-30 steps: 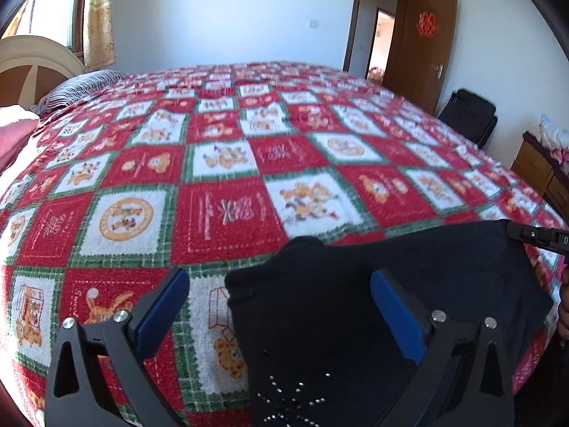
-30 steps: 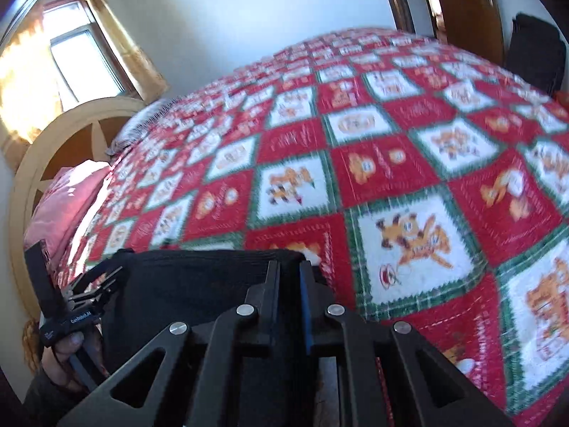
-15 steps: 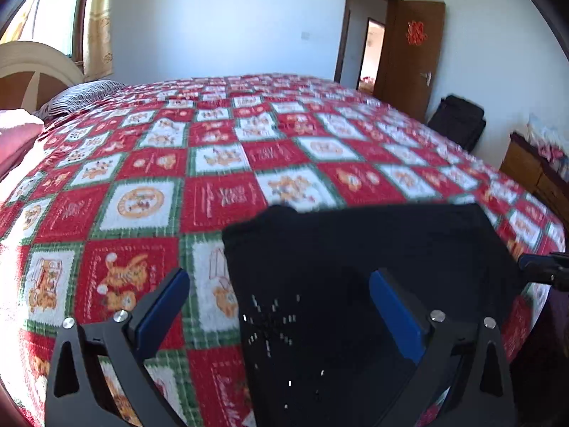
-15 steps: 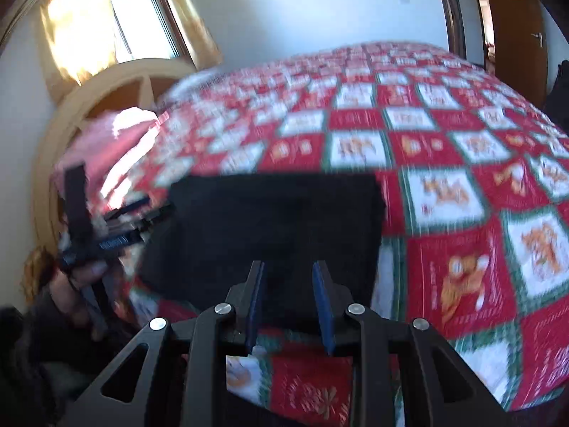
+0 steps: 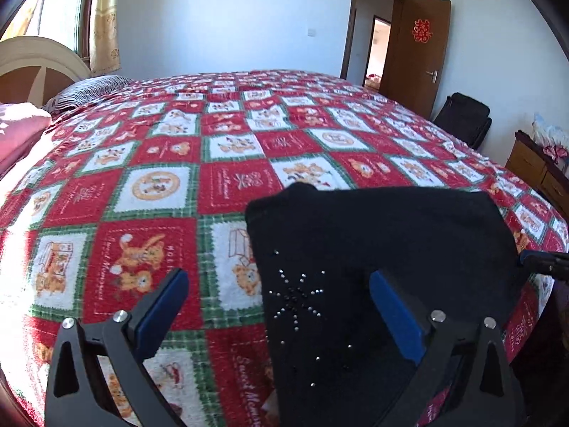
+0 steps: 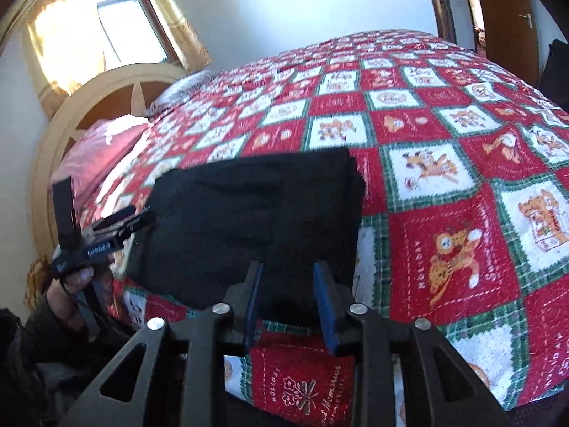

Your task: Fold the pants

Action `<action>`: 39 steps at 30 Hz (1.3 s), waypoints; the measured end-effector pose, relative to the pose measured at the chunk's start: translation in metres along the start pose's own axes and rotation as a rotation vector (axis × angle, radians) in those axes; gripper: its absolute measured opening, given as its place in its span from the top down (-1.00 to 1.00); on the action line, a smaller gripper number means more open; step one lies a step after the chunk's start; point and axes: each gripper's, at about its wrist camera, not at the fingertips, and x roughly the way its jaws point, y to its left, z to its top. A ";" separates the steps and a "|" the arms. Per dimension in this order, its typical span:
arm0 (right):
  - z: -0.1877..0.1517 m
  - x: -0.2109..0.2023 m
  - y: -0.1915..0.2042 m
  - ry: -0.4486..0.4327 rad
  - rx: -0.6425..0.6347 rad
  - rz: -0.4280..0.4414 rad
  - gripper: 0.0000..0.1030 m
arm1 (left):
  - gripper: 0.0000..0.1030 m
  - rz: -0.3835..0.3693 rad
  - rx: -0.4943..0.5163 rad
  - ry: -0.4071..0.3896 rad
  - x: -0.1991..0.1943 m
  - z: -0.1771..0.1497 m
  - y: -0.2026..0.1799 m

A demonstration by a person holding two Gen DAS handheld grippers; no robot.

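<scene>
Pants [image 5: 384,249] lie as a compact black rectangle near the edge of the bed closest to me, resting on the red, white and green checked bedspread [image 5: 227,185]. From how flat and squared the bundle sits, I judge the folding is done or nearly so, and both tools are now clear of the cloth to let it settle.

My right gripper [image 6: 290,306] has just been opening. Its blue pads stand partly apart with only a modest gap, and from the right wrist view the near hem of the pants sits just beyond the tips, with bedspread showing under the jaws. Nothing is pinched between them, which reads to me as a release of the folded edge.

My left gripper [image 5: 277,309] is spread wide, one finger over the bedspread and the other over the black fabric, hovering with nothing in its grasp. The rhinestone starburst [image 5: 297,295] on the pants shows between the fingers. In the right wrist view I can see the hand [image 6: 76,281] carrying that left tool, just beside the left side of the bundle.

As for containers, I see none in play. A wooden dresser [image 5: 540,174] stands at the far right with its drawers shut, contents hidden.
</scene>
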 end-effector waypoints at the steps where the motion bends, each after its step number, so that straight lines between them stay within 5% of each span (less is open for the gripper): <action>1: 0.002 -0.004 -0.001 -0.025 0.010 -0.005 0.09 | -1.00 0.000 -0.009 -0.003 0.000 0.001 0.002; 8: 0.020 -0.004 -0.015 -0.088 0.078 -0.073 -0.05 | -1.00 -0.017 -0.048 0.000 0.006 0.002 0.009; 16: 0.028 0.042 -0.031 -0.007 0.133 -0.083 -0.05 | -1.00 -0.052 -0.059 0.023 0.020 -0.003 0.008; 28: 0.023 0.053 -0.042 0.003 0.185 -0.017 -0.05 | -1.00 -0.091 -0.042 0.000 0.027 -0.006 0.009; 30: 0.022 0.054 -0.039 0.013 0.185 0.022 0.07 | -0.96 -0.119 -0.044 -0.006 0.025 -0.007 0.009; 35: 0.021 0.054 -0.041 0.010 0.203 0.052 0.30 | -0.24 -0.223 -0.049 -0.012 0.023 -0.008 0.006; 37: 0.021 0.052 -0.039 0.005 0.199 0.063 0.42 | -0.13 -0.234 -0.057 -0.013 0.023 -0.008 0.007; 39: 0.021 0.049 -0.032 -0.009 0.173 0.055 0.48 | 0.26 -0.260 -0.071 -0.014 0.022 -0.008 0.009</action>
